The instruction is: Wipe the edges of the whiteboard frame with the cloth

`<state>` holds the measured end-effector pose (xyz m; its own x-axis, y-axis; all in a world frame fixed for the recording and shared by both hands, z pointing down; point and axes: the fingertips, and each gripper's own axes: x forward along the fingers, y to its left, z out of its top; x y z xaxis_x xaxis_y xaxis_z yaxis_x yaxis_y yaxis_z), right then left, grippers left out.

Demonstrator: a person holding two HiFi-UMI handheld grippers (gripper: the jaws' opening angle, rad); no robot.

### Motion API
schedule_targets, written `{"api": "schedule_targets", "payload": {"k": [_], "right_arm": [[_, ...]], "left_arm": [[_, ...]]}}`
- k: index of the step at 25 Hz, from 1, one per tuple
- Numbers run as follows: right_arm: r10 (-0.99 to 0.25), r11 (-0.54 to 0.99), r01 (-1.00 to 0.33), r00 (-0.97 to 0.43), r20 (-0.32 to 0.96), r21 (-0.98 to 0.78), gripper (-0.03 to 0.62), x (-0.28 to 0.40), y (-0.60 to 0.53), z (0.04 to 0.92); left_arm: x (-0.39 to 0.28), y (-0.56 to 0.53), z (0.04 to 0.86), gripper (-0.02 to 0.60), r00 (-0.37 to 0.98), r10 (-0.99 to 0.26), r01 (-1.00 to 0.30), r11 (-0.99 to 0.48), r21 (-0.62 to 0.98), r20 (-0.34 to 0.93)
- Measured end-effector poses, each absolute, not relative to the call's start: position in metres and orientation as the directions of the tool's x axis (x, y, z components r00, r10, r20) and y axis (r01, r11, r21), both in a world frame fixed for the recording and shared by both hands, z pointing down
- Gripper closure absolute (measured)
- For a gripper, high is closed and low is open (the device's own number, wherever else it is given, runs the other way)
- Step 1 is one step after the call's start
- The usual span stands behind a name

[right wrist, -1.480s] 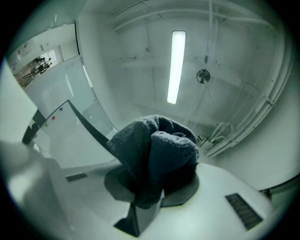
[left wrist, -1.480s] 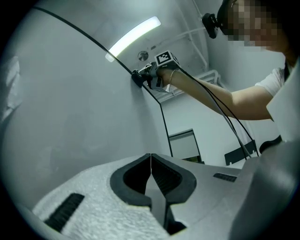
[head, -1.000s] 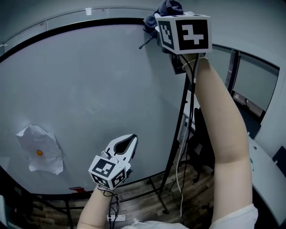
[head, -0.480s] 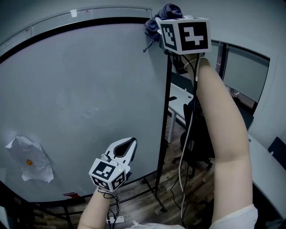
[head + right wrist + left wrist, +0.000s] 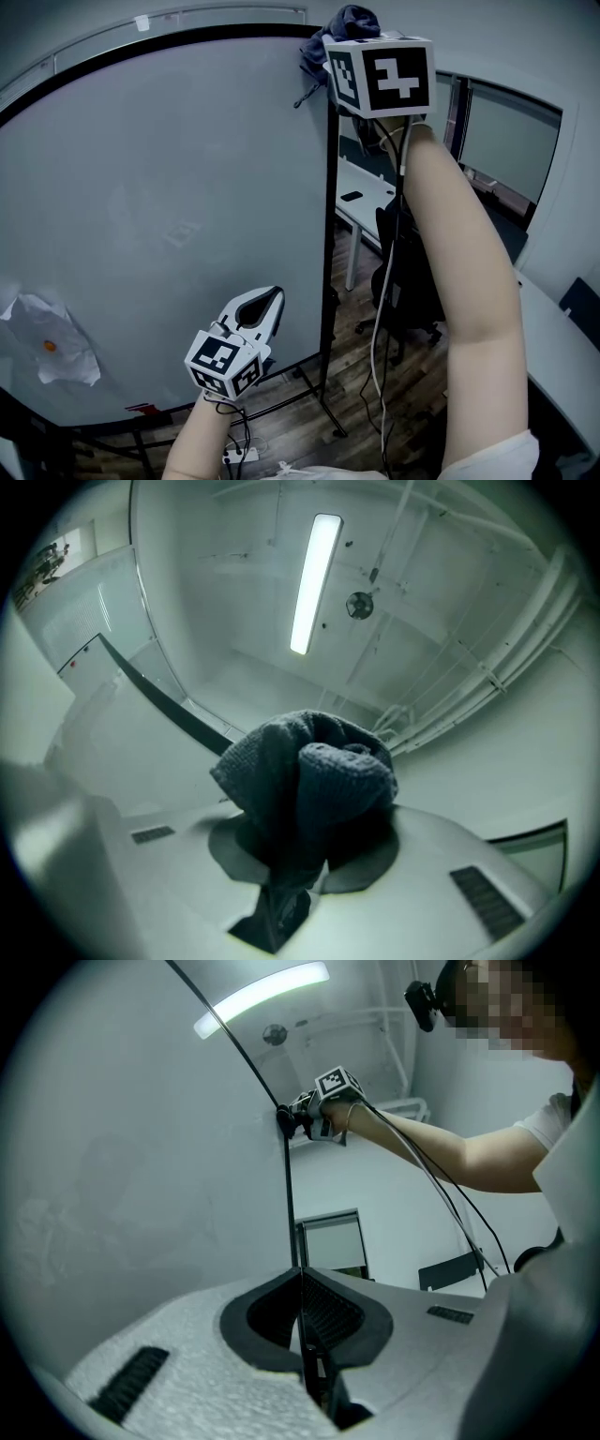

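Observation:
The whiteboard (image 5: 159,206) has a thin black frame (image 5: 329,234). My right gripper (image 5: 343,45) is raised to the frame's top right corner and is shut on a dark blue cloth (image 5: 349,21), which is bunched against that corner. In the right gripper view the cloth (image 5: 305,775) bulges out of the right gripper (image 5: 305,841), with the black frame (image 5: 159,702) just behind it. My left gripper (image 5: 277,294) hangs low beside the board's right edge, shut and empty. The left gripper view shows the left gripper (image 5: 301,1277) lined up with the frame (image 5: 289,1194) and the cloth (image 5: 285,1121) far above.
A crumpled paper (image 5: 47,342) with an orange dot sticks to the board's lower left. The stand's legs (image 5: 323,403) rest on a wooden floor beside a power strip (image 5: 242,457). An office chair (image 5: 408,281) and a desk (image 5: 366,199) stand behind the board at the right.
The head view has swung right, so the board and the paper sit further left in the picture. The cloth stays at the top right corner. The left gripper has barely moved.

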<state>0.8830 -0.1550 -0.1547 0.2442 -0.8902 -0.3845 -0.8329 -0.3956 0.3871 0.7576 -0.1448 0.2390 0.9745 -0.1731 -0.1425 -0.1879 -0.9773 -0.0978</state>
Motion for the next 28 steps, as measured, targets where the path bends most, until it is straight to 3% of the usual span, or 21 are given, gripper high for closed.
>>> {"api": "schedule_targets", "payload": {"k": [15, 28], "right_arm": [[-0.913, -0.381, -0.855, 0.289, -0.288, 0.351, 0.525, 0.895, -0.156, -0.056], [-0.947, -0.32, -0.891, 0.296, -0.124, 0.32, 0.525, 0.899, -0.161, 0.064]], "left_arm": [[0.759, -0.113, 0.283, 0.561, 0.986, -0.136, -0.14, -0.99, -0.035, -0.099], [0.751, -0.091, 0.338, 0.561, 0.989, -0.128, -0.125, -0.991, 0.041, -0.071]]}}
